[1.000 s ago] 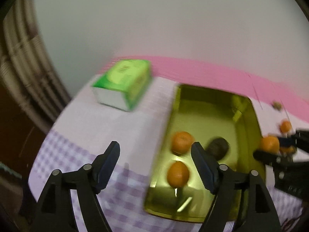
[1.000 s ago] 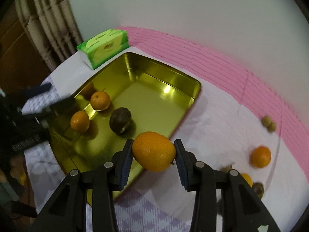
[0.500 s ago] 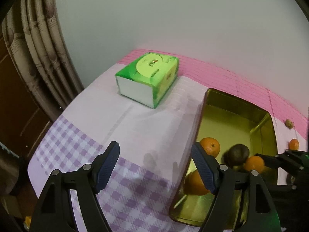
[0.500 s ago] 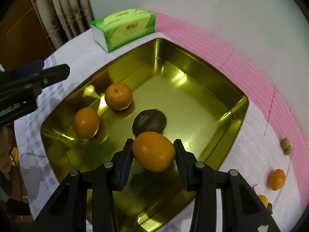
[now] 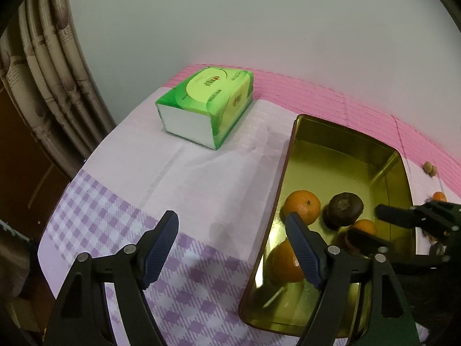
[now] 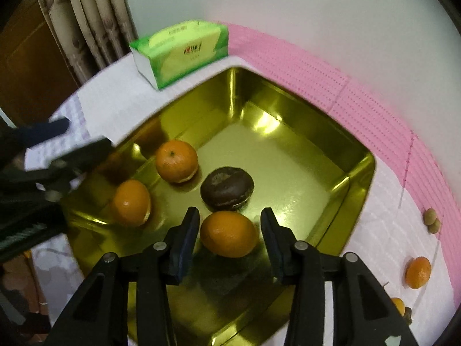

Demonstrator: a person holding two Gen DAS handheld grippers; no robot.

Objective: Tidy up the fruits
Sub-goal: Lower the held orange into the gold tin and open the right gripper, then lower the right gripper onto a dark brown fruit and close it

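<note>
A gold metal tray [image 6: 288,173] holds two oranges [image 6: 176,161] [image 6: 131,203] and a dark brown round fruit [image 6: 227,189]. A third orange [image 6: 227,235] rests on the tray floor just in front of the dark fruit. My right gripper [image 6: 229,230] straddles it, its jaws opening, with a small gap on each side. In the left wrist view my left gripper [image 5: 232,227] stands open and empty above the cloth at the tray's [image 5: 331,167] left rim. The right gripper [image 5: 371,225] shows there, low inside the tray.
A green tissue pack [image 5: 206,106] lies on the cloth beyond the tray's far left corner. Right of the tray, loose oranges [image 6: 417,272] [image 6: 399,305] and small brownish fruits [image 6: 431,220] lie on the cloth. A pink mat [image 6: 360,101] runs along the wall; curtains [image 6: 86,14] hang at left.
My right gripper carried the orange from the tray's near rim to over its floor, sank, and its pads have come off the orange. The left gripper stayed open.
</note>
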